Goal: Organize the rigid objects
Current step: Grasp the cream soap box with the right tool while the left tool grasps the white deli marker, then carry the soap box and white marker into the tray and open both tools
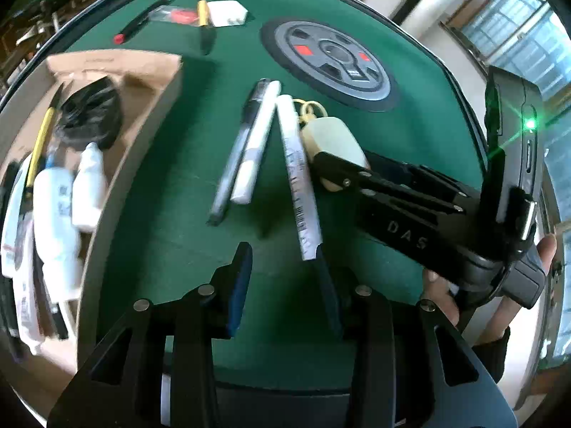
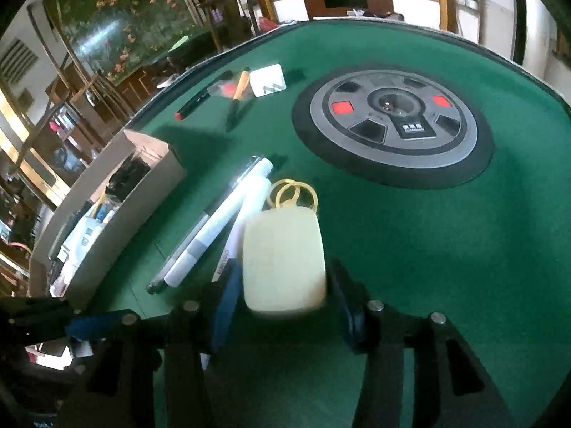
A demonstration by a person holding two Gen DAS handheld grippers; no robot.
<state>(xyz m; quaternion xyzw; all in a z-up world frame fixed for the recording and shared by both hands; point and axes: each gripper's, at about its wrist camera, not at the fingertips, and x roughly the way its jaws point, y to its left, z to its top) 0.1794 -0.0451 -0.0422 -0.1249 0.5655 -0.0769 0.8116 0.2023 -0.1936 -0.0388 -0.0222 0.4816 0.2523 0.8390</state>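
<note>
At the far left of the left wrist view stands the open brown cardboard box (image 1: 150, 82), and it already holds a good share of the work: a black rounded bundle (image 1: 89, 114), a yellow-handled tool (image 1: 41, 142) lying along its length, two white plastic bottles (image 1: 71, 192) and some white packets that are too blurred to name. Judging from that, the sorting looks roughly half done. Moving right onto the green felt table (image 1: 178, 214), three long items lie loose and close together: a silver-grey pen (image 1: 233, 157) touching a plain white marker (image 1: 255, 146), and just beside them a white marker with printed lettering (image 1: 298, 178), whose near end rests against the inner face of one finger of the left gripper (image 1: 282, 274); its blue-padded fingers stand apart with nothing between them. Right of the printed marker sits the cream rounded plastic case with yellow rings (image 2: 283, 260), lying on the felt between the fingers of the right gripper (image 2: 285, 306), which are spread on either side of it; whether the pads already touch its sides cannot be told, though a gap shows on the right side. It appears to be the next piece bound for the box. At the far edge of the table a black pen with a red cap (image 1: 139, 21), a small clear packet with something red (image 1: 176, 16), a yellow-and-black pen (image 1: 204, 21) and a white flat card-like box (image 1: 228, 12) also wait, well apart from the box. Farthest right is the round grey centre panel (image 1: 332, 60) built into the table.
</note>
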